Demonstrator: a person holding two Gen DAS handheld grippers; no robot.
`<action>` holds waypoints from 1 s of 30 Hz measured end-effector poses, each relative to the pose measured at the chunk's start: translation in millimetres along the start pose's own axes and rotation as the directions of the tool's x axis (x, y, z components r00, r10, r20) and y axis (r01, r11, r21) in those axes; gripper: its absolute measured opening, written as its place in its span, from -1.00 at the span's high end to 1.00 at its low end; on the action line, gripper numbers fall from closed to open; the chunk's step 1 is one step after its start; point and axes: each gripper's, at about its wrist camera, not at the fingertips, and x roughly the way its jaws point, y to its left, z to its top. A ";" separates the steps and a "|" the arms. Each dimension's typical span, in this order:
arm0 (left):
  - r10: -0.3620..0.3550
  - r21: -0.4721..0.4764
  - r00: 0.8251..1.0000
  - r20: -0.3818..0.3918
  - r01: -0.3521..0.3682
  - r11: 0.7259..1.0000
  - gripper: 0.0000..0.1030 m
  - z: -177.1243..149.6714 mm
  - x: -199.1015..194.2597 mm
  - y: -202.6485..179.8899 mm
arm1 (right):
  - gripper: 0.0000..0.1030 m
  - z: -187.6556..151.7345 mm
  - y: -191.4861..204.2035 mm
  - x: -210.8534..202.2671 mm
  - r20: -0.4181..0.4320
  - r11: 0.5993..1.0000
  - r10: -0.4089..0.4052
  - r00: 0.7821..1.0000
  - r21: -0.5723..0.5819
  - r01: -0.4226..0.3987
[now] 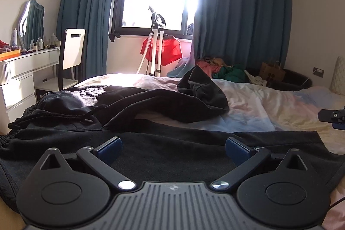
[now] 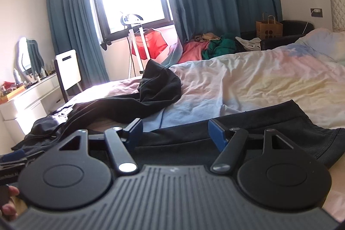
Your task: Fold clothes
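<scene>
A black garment (image 1: 194,141) lies spread flat on the near part of the bed, and its hem shows in the right wrist view (image 2: 280,133). Behind it is a crumpled heap of black clothes (image 1: 138,105) with a drawstring, one peak sticking up (image 2: 159,83). My left gripper (image 1: 173,148) hovers low over the flat garment, open, with nothing between its blue pads (image 1: 110,147). My right gripper (image 2: 175,133) is over the same garment's right part, also open and empty. Each gripper appears at the edge of the other's view, the right one (image 1: 333,118) and the left one (image 2: 13,156).
The bed (image 2: 258,83) has a pale pastel sheet. A white dressing table (image 1: 28,66) and chair (image 1: 72,51) stand to the left. By the window are a garment steamer stand (image 1: 156,46) with a red garment, a pile of coloured clothes (image 2: 207,44) and a paper bag (image 2: 269,29).
</scene>
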 end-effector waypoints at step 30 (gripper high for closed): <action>0.085 -0.218 0.995 -0.045 -0.093 0.972 -1.00 12.9 157.7 90.4 | -0.31 88.3 73.4 453.1 -0.342 0.999 0.007 0.940 0.053 0.012</action>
